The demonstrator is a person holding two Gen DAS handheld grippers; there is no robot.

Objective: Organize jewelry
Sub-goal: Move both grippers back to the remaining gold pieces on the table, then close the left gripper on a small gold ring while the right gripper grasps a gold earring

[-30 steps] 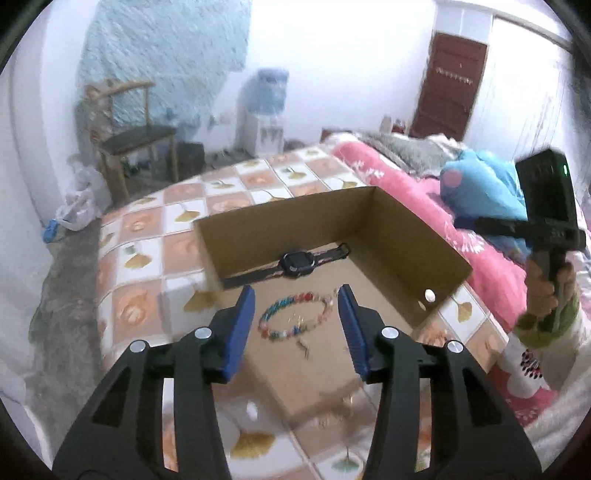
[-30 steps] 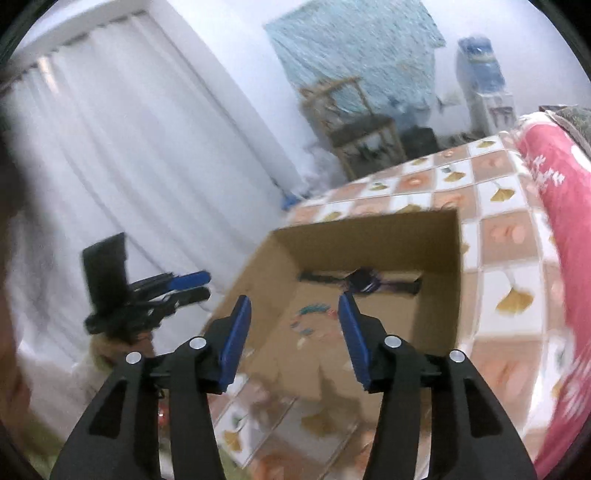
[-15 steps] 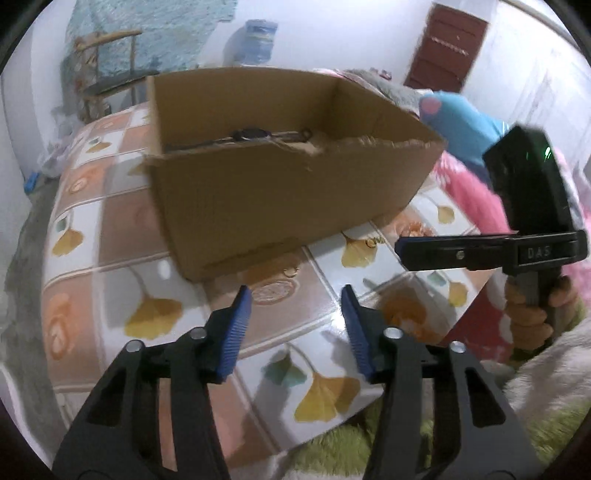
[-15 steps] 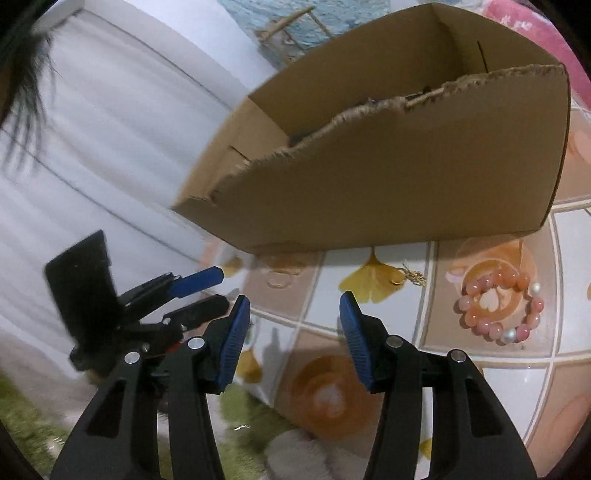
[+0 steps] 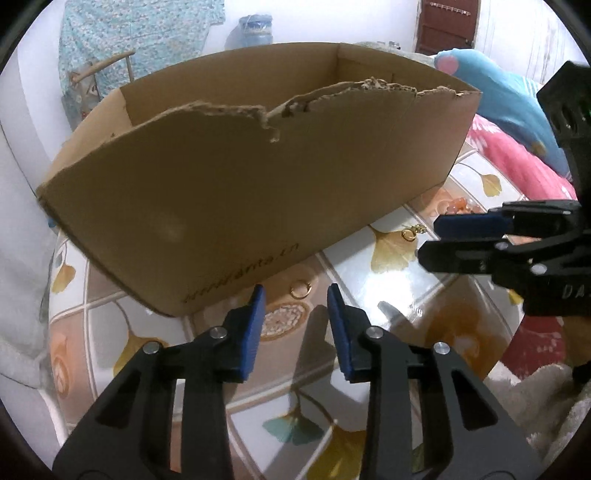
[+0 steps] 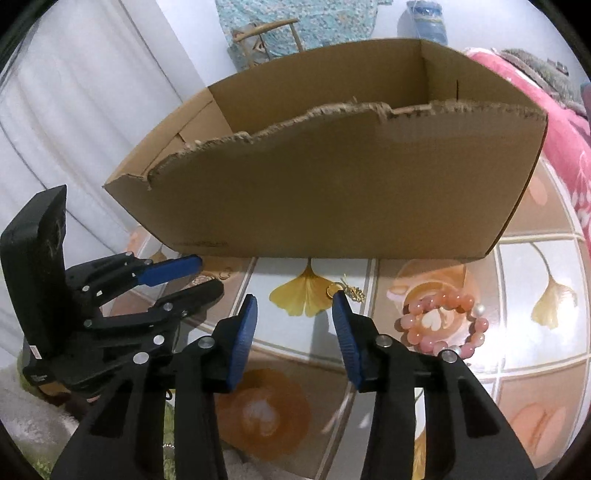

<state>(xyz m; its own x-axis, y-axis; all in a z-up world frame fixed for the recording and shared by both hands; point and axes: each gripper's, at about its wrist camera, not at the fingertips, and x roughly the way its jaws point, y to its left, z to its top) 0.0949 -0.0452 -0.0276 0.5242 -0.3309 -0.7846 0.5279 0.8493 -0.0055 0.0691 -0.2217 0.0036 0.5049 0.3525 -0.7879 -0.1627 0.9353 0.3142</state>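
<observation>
A small gold ring (image 5: pixel 300 290) lies on the tiled table just ahead of my left gripper (image 5: pixel 295 306). Its jaws are closing and the pads touch nothing. In the right wrist view a gold ring with a thin chain (image 6: pixel 334 290) lies at the tip of the right finger of my right gripper (image 6: pixel 294 310). Those jaws are closing too, with nothing pressed between them. A pink bead bracelet (image 6: pixel 443 325) rests to the right of it. The open cardboard box (image 5: pixel 258 177) stands right behind; its torn front wall hides its contents.
The ginkgo-patterned table (image 6: pixel 535 258) ends close behind both grippers, above a fluffy rug (image 5: pixel 535 398). Pink bedding (image 5: pixel 517 158) and a blue plush (image 5: pixel 491 88) lie to the right. A chair (image 6: pixel 266 33) and a curtain (image 6: pixel 74 92) stand beyond the box.
Both grippers have come down from above the box to the table in front of it, and their jaws have narrowed. The watch and beads inside the box are hidden now.
</observation>
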